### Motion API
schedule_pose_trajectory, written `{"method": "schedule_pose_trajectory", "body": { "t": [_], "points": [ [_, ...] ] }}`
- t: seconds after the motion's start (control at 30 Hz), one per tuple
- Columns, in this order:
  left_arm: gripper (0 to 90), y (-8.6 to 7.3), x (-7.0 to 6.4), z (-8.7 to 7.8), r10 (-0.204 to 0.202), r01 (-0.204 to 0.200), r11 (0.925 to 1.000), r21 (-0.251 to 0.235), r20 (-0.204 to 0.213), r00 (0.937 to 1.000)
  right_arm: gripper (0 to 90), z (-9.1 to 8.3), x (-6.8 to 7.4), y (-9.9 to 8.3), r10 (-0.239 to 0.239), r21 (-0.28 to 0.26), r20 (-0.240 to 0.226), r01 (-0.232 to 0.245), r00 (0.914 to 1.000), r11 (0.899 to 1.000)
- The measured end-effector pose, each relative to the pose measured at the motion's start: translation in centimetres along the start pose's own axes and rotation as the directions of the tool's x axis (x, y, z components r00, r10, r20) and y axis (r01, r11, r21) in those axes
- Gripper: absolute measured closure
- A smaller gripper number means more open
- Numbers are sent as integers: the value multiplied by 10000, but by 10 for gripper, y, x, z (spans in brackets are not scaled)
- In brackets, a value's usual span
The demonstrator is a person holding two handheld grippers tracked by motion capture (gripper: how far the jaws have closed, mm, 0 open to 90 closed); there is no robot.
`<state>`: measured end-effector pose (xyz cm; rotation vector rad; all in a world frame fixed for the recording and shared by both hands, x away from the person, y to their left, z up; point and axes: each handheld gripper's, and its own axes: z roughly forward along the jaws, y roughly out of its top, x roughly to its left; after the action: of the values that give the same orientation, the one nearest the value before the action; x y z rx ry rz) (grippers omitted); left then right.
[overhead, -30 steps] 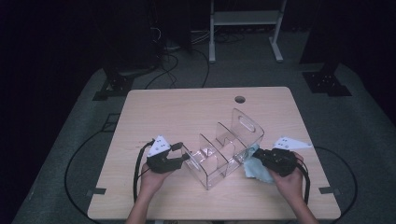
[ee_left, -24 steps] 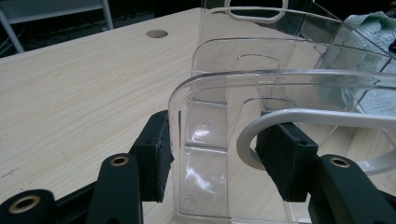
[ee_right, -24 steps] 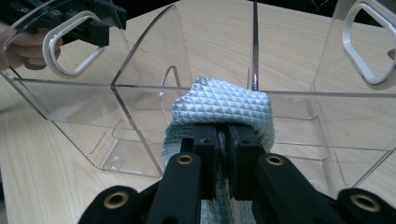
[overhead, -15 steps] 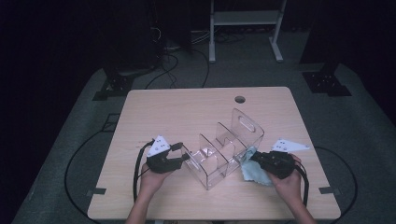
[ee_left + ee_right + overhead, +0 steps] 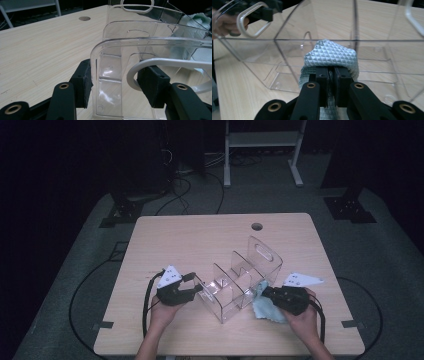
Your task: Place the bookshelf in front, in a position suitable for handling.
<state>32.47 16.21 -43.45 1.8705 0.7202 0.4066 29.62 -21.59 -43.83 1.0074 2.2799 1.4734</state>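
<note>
A clear acrylic organizer [image 5: 239, 280] stands upright on the wooden counter [image 5: 200, 240], set at a slant to its edges — several compartments parted by transparent dividers, a tall end wall with an oval handle cutout at the far end and a lower end wall nearest the left tool [image 5: 192, 286], whose jaws straddle that wall. A pale blue-green waffle-textured cloth [image 5: 332, 55] is bunched against the organizer's long side wall — pinched between the right tool [image 5: 331, 75] jaws, its lower part lying on the counter.

far tabletop [image 5: 200, 240] free, clear organizer [image 5: 240, 280] blocks centre
</note>
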Motion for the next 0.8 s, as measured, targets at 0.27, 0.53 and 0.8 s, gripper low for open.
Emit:
{"method": "schedule_pose_trajectory", "body": {
  "t": [0.27, 0.53, 0.8],
  "points": [
    [466, 0, -1, 1, 23, -23, 10000, 6, 0, 10000, 837, -8, -16, 0, 524, -153, 620, -516, 9967, 9986],
    [466, 0, 0, 0, -25, 25, 10000, 12, -9, 10000, 837, 2, 6, 3, -66, 181, -84, 68, 9999, 9998],
    [465, 1, 0, 0, 9, -9, 10000, 73, -11, 10000, 837, -3, -2, -1, 248, -82, 187, -246, 9995, 9997]
  ]
}}
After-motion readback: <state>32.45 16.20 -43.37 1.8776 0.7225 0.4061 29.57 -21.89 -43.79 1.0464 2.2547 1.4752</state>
